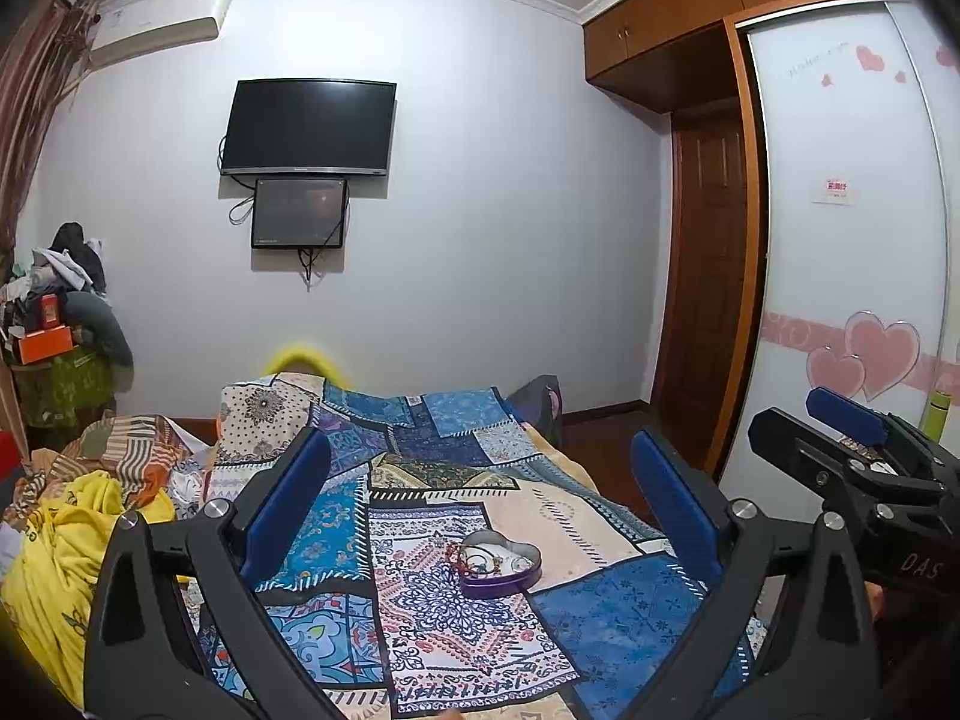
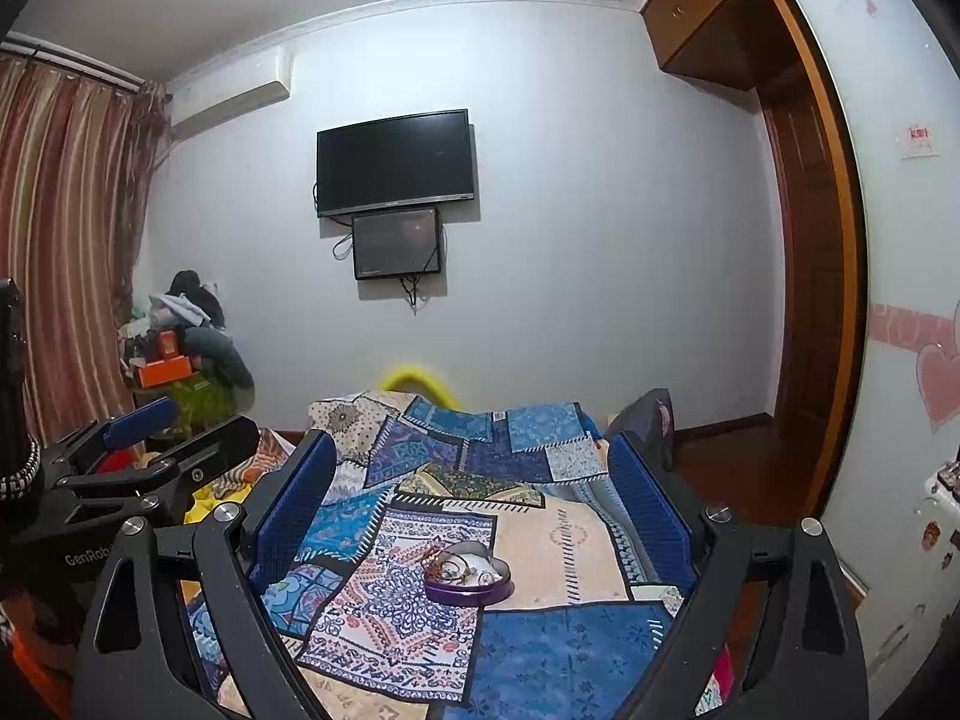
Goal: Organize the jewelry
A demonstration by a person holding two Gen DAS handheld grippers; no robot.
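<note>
Both your tools are held above the bed, pointing toward the far wall. Left tool (image 1: 480, 480): jaws spread wide, nothing between the blue pads (image 1: 294, 492). Right tool (image 2: 474, 498): same, jaws wide apart, empty.

Heart-shaped tin (image 1: 501, 564) sits on the patchwork bedspread (image 1: 618, 618), lid off, purple wall, pale inside. Jewelry (image 1: 480, 558) is piled in it: bangles and beaded pieces, bunched toward the tin's left lobe. Individual pieces are too small to tell apart. In the left wrist view the tin lies between the fingers, nearer the right one. In the right wrist view it sits roughly centred in the gap. Neither tool touches it; both are well short of it.

Your right tool shows at the right edge of the left wrist view, and your left tool at the left edge of the right wrist view, so they sit side by side, apart.

Yellow cloth (image 1: 66, 564) is heaped on the left side of the bed. TV (image 1: 309, 127) is on the far wall, with a smaller screen (image 1: 300, 213) below it. Wardrobe door (image 1: 852, 228) with pink hearts on the right
</note>
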